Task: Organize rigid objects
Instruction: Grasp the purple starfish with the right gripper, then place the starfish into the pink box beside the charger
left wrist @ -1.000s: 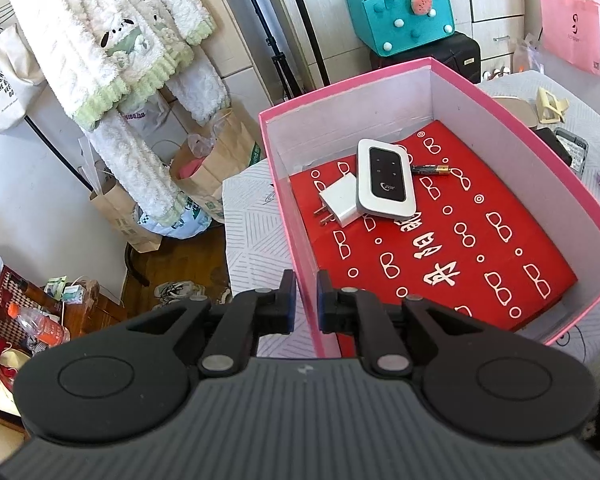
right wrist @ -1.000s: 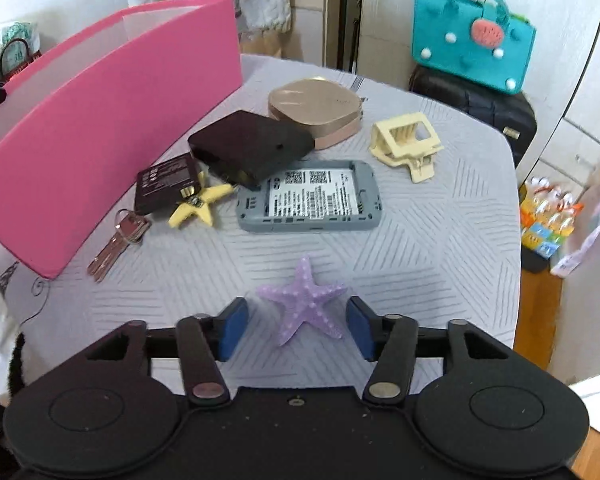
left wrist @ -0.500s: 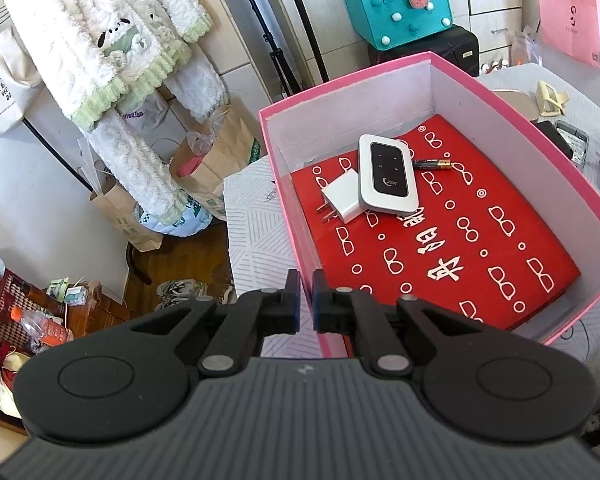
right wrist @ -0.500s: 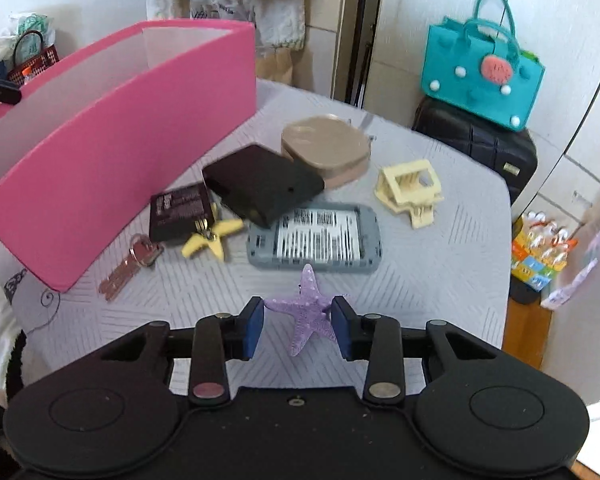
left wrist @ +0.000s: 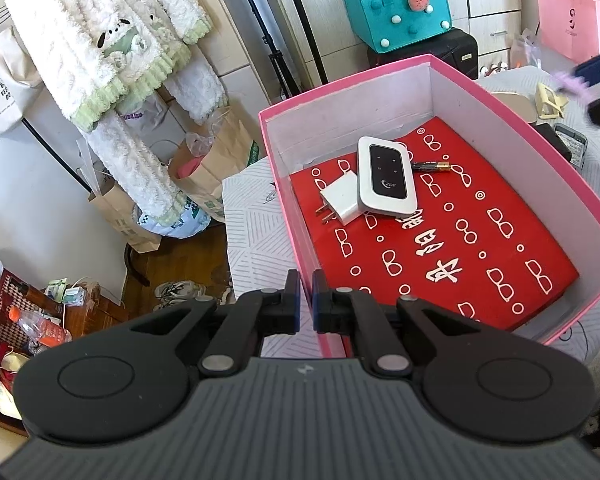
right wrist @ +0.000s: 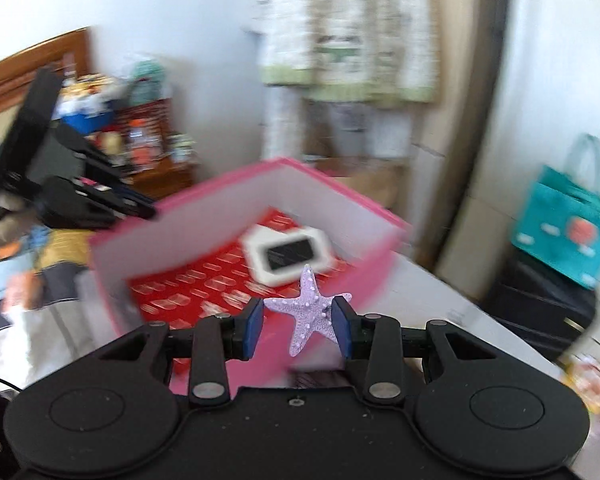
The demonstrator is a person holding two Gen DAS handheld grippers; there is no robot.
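1. Purple starfish (right wrist: 311, 312) sits between the blue pads of the right gripper (right wrist: 298, 326), pinched there: one arm tip meets the left pad, and its right arms press against the right pad. It is held in the air, just in front of the near wall of the pink box (right wrist: 372, 272), with one arm pointing up.
2. Readable writing is scarce. The white pocket router (left wrist: 386, 176) in the box carries a small logo near its lower edge, too small to spell out with certainty. The red sheet (left wrist: 440, 240) lining the box floor bears white glasses outlines, rings and two large white characters, seen upside down.
3. A white canvas bag (left wrist: 0, 84) hanging at the far left has dark print, cut off and not fully legible. The pink paper bag (left wrist: 572, 20) at top right shows a small dark mark.
4. Beside the router lie a white plug adapter (left wrist: 342, 198), touching its left edge, and a battery (left wrist: 430, 166) at its right.
5. The left gripper (left wrist: 306, 300) has its fingers pressed nearly together on the box's near wall (left wrist: 300, 256), which runs up between them.
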